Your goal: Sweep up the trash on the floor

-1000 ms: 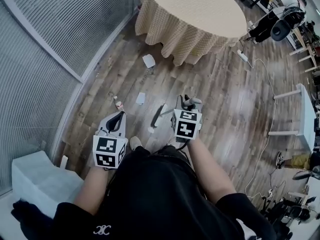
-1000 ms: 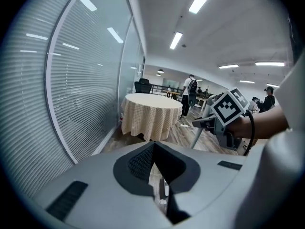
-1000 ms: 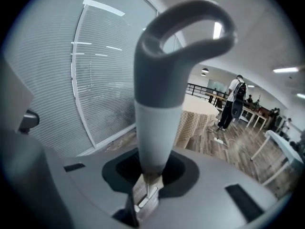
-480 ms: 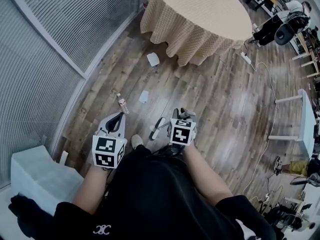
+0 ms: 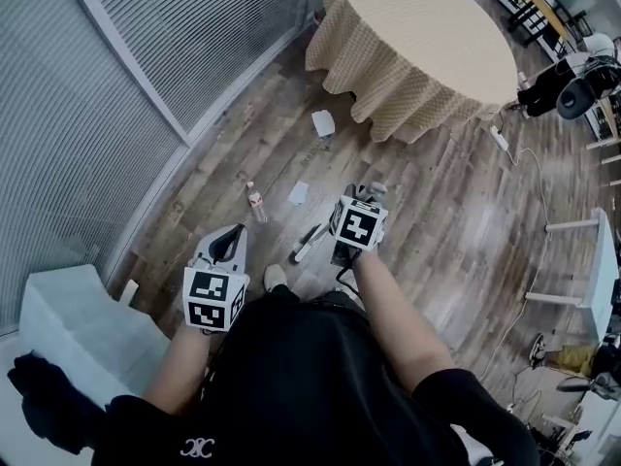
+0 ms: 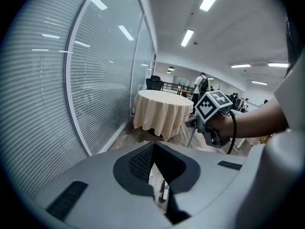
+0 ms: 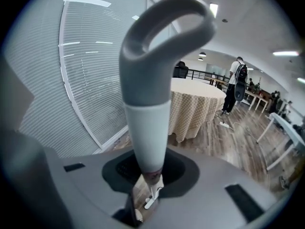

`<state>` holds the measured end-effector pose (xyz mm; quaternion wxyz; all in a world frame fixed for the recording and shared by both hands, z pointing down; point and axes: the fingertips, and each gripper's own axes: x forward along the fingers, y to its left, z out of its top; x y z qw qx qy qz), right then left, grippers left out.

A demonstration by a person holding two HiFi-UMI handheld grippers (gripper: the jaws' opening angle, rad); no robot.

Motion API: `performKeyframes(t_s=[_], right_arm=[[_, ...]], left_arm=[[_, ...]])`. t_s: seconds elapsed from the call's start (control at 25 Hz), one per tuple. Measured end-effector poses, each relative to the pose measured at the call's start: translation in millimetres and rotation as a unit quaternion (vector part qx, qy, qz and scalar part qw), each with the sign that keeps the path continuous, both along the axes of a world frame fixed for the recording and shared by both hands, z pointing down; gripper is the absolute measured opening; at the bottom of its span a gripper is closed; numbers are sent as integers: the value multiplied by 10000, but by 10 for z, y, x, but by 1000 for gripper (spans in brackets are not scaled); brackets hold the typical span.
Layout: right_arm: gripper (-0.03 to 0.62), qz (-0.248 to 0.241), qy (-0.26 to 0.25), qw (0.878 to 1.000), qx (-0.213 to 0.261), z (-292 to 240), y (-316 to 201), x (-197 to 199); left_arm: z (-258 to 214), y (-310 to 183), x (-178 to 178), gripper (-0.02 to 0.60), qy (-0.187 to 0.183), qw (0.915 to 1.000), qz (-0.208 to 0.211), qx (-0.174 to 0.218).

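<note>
My right gripper (image 5: 359, 205) is shut on the white shaft of a broom handle (image 7: 146, 128), just below its grey loop top. The broom head (image 5: 309, 242) rests on the wooden floor left of that gripper. Trash lies ahead of it: a small plastic bottle (image 5: 256, 200), a small scrap of paper (image 5: 299, 193) and a larger crumpled paper (image 5: 323, 122) near the table. My left gripper (image 5: 227, 238) hovers low at the left, its jaws together with nothing between them. In the left gripper view the right gripper (image 6: 214, 117) shows at the right.
A round table (image 5: 427, 27) with a beige checked cloth stands ahead. A glass wall with blinds (image 5: 116, 95) runs along the left. A white box (image 5: 68, 333) sits at my lower left. A cable and power strip (image 5: 500, 139) lie right of the table, where a person (image 7: 237, 85) stands.
My right gripper has moved a little forward with the broom handle. The view has swung left, so the table and trash sit further right. The left gripper has hardly moved.
</note>
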<state>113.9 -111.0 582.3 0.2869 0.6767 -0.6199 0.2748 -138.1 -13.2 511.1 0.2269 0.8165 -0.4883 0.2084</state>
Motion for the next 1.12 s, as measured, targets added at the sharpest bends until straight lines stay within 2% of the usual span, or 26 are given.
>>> performKeyframes(t_s=[0.2,0.4,0.72,0.88,0.96,1.12], right_arm=[[80,-64,-17,10000,66,-21,-172,-53],[80,36,-52,9998,164,-22,-259,29],[80,-76,9,9995,319,-132,-317,174],[78,-508,268,9973,463,-239,-434,234],[78,-947,445,9931,529,-314,-496,241],[78,-2031,781,9733,725,-517,-669,142]], left_arm=[[-19,-73,-8,-3,27,10000,-62,54],[27,-94,27,-3,22,10000,-28,9],[-11,-193,154,-3,48,9999,76,74],[-14,-231,185,-3,84,9998,140,130],[-33,-232,199,-3,116,9997,156,153],[-93,-364,224,-3,163,9993,185,279]])
